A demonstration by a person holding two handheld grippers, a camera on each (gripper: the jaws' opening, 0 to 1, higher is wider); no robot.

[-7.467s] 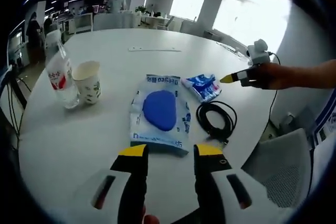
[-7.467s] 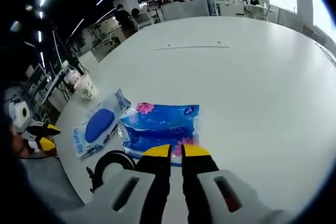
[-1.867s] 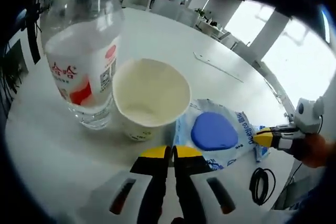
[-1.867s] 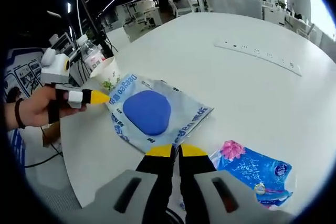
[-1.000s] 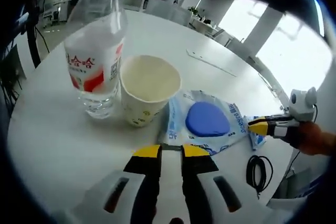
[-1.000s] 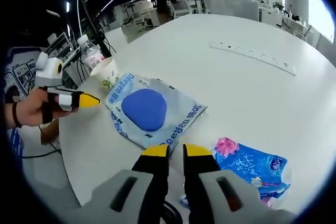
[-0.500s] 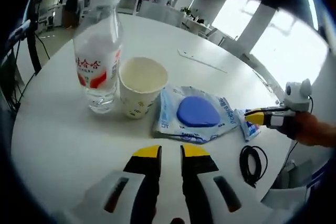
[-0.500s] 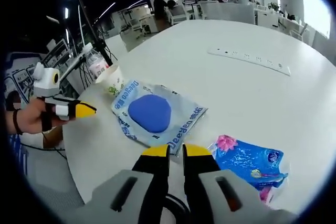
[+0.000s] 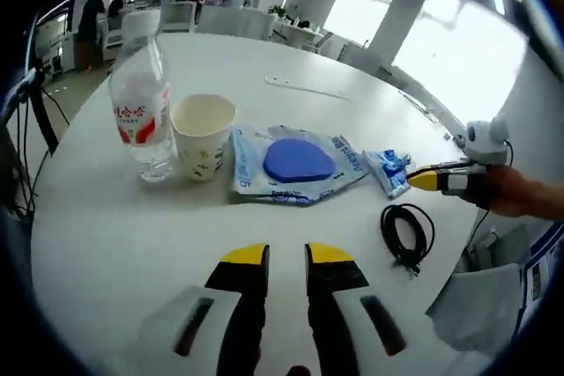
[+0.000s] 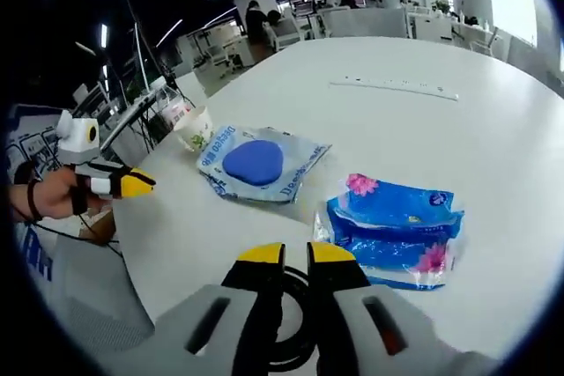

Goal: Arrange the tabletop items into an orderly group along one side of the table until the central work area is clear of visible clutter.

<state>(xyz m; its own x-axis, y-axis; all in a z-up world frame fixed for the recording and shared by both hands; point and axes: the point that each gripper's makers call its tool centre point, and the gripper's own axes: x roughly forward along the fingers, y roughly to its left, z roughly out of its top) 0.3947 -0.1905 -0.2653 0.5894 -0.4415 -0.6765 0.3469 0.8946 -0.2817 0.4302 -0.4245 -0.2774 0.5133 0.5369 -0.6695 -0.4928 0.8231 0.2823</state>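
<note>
On the white round table [image 9: 106, 217] a clear water bottle [image 9: 141, 116], a paper cup [image 9: 203, 134] and a clear packet with a blue pad [image 9: 295, 163] lie in a row, the packet touching the cup. A blue tissue pack [image 9: 390, 169] and a coiled black cable [image 9: 407, 233] lie further right. My left gripper [image 9: 286, 257] hovers short of the row, slightly open and holding nothing. My right gripper [image 10: 297, 257] is also narrowly open and bare, above the cable [image 10: 295, 328], with the tissue pack [image 10: 392, 217] just ahead and the packet [image 10: 256, 165] beyond. A hand holds each gripper.
A white power strip [image 9: 304, 87] lies across the far part of the table. A grey chair [image 9: 480, 305] stands by the table's edge near the cable. Desks, chairs and people fill the office behind.
Both grippers, shut at the packet's edges 1.9 s ago, have opened a little and drawn back. The packet now lies against the cup, away from the tissue pack.
</note>
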